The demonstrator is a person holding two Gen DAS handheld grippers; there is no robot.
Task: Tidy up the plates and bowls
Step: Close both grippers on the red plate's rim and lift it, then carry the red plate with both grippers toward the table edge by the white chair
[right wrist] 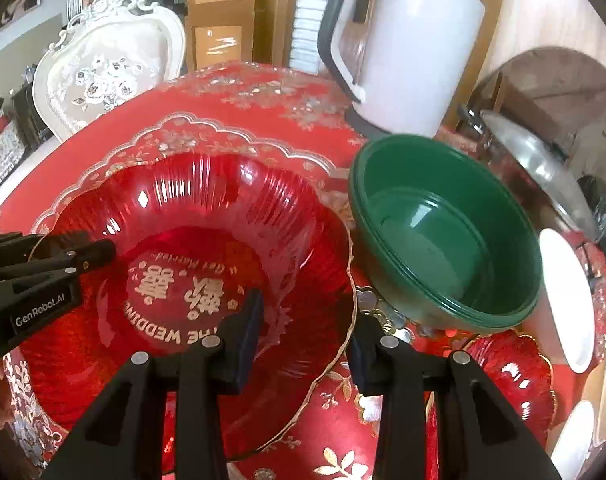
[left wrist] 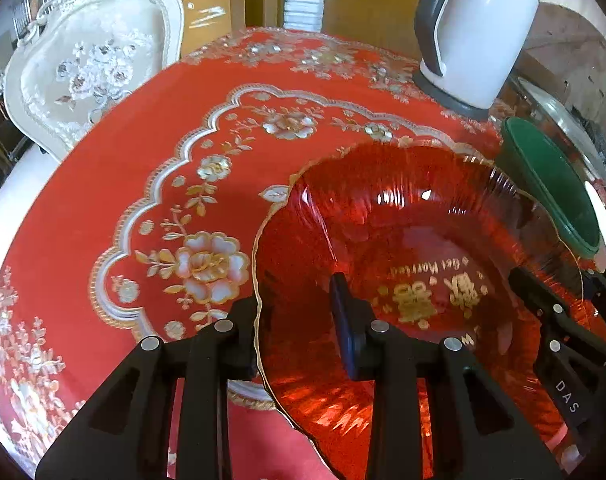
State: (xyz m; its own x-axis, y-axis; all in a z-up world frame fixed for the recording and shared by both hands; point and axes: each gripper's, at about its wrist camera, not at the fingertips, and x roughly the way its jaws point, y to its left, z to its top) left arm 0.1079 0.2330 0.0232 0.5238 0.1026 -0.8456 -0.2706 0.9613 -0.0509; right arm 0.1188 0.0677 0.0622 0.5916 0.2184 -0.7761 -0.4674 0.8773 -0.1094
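red glass, ribbed and see-through, with a thin gold scalloped edge and gold lettering in its middle: the dish [right wrist: 191, 280] fills the lower left of the right wrist view, on the red tablecloth [left wrist: 143, 160]. it looks rigid, slick and breakable, so the rim is the place to hold. the left gripper [left wrist: 295, 336] and right gripper [right wrist: 307, 344] each pinch that rim, fingers narrow, on opposite sides. stacked green bowls [right wrist: 447, 240] sit just beside, centre right.
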